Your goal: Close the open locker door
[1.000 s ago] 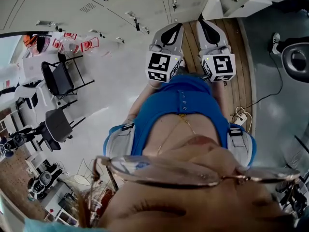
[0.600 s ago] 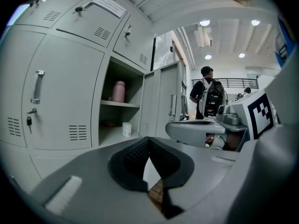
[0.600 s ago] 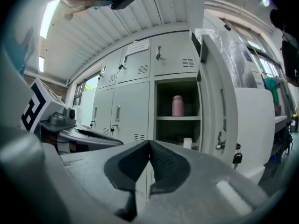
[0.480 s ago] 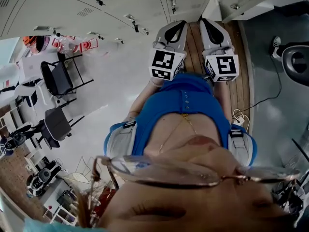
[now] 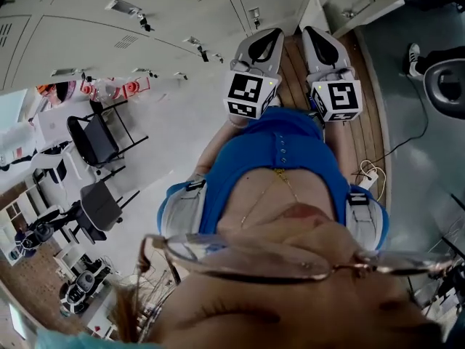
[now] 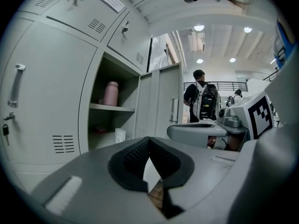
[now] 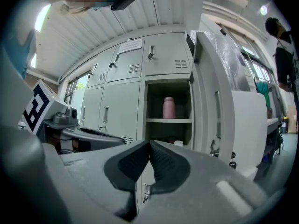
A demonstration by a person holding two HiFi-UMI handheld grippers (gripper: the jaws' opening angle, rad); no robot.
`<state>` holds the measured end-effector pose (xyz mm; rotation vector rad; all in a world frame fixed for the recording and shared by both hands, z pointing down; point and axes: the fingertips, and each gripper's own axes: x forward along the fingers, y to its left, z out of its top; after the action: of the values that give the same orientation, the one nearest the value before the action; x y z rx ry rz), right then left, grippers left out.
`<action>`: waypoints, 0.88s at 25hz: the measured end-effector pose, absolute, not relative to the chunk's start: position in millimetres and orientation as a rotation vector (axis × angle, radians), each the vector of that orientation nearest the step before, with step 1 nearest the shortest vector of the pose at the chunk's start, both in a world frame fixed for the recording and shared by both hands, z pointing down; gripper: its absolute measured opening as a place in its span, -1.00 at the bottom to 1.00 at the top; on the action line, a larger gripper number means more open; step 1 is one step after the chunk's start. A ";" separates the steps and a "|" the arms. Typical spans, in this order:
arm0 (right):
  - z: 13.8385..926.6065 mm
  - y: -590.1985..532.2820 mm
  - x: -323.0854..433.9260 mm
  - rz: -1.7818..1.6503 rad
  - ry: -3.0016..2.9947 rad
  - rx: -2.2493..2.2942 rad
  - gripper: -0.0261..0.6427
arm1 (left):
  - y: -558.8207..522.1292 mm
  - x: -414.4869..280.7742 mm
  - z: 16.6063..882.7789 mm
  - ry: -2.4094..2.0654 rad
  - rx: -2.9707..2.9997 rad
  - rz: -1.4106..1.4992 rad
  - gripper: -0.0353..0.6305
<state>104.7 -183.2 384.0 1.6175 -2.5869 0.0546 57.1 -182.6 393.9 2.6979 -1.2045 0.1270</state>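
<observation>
The left hand-held gripper (image 6: 148, 143) has its pads pressed together with nothing between them. The right hand-held gripper (image 7: 149, 143) is likewise pressed together and empty. They are held side by side, roughly level, well short of the locker. Beyond them the door (image 7: 208, 78) stands swung out to the right of its open compartment. Nothing touches it, so the closing is not yet begun. Inside, a pink bottle (image 7: 168, 107) stands on the shelf (image 7: 168, 120).

The right gripper looks the better placed for the push. It should go round to the door's outer face and lay the closed jaws flat near the handle (image 7: 217, 111), at the free edge away from the hinge. Then it should push along the door's arc until the door meets the frame. Closed jaws suit a push. Keep clear of what seem to be keys (image 7: 232, 157) hanging at the lock, and do not snag the handle.

Only the head view shows both grippers together, above the wood floor (image 5: 367, 115) with chairs (image 5: 94, 133) off to the left, but it shows nothing inside the compartment. The left gripper view shows more of the door's face, with a person (image 6: 202, 99) wearing a backpack far behind it. The right gripper view sees the door nearly edge-on and is the only one that shows the keys.
</observation>
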 end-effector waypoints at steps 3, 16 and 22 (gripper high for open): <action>380.8 -188.9 112.1 0.034 -2.564 1.657 -0.92 | -189.6 61.1 393.9 -1.168 2.714 0.128 -0.90; 366.8 -186.9 177.1 -0.029 -2.501 1.813 -0.92 | -197.0 78.1 405.9 -1.072 2.735 0.164 -0.90; 359.9 -184.7 200.6 -0.083 -2.487 1.859 -0.92 | -197.3 77.9 410.9 -1.064 2.726 0.182 -0.90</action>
<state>200.6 -184.7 359.9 1.8589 -2.4868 -0.0832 77.9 -197.3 410.9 2.7258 -1.0639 0.1822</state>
